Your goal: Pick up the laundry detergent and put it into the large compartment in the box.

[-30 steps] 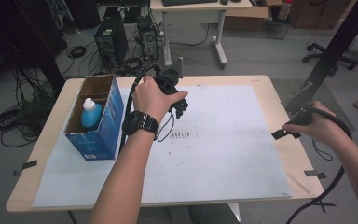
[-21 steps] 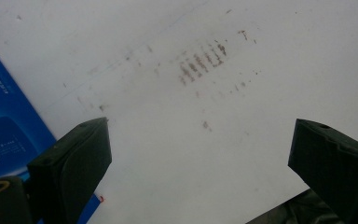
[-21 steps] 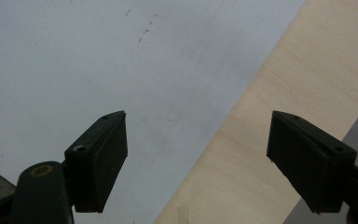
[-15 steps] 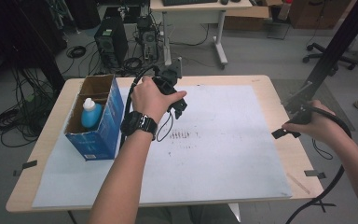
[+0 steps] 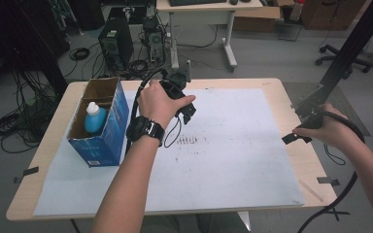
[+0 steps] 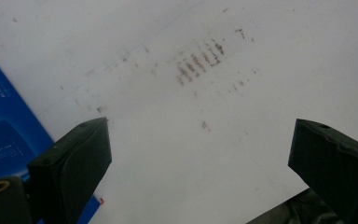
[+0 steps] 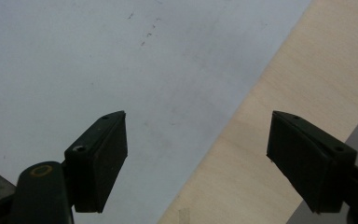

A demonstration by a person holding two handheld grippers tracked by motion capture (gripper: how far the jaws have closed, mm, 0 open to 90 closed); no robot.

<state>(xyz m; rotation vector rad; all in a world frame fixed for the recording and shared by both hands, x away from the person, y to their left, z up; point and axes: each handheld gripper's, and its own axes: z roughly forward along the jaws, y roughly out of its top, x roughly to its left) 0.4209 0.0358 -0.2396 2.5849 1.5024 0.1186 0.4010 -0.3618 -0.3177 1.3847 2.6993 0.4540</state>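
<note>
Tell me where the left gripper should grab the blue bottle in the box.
Grip the bottle at its white cap, coming straight down: it stands upright in the open-topped blue box, whose walls hide its sides. The left gripper is open beside the box.

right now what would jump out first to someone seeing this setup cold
Probably the blue cardboard box at the table's left side, open on top with a blue bottle standing inside. Next, the left gripper, jaws wide open, held above the white sheet just right of the box, over a patch of brown smudges. The right gripper, also open, hangs at the sheet's right edge over bare wood.
</note>
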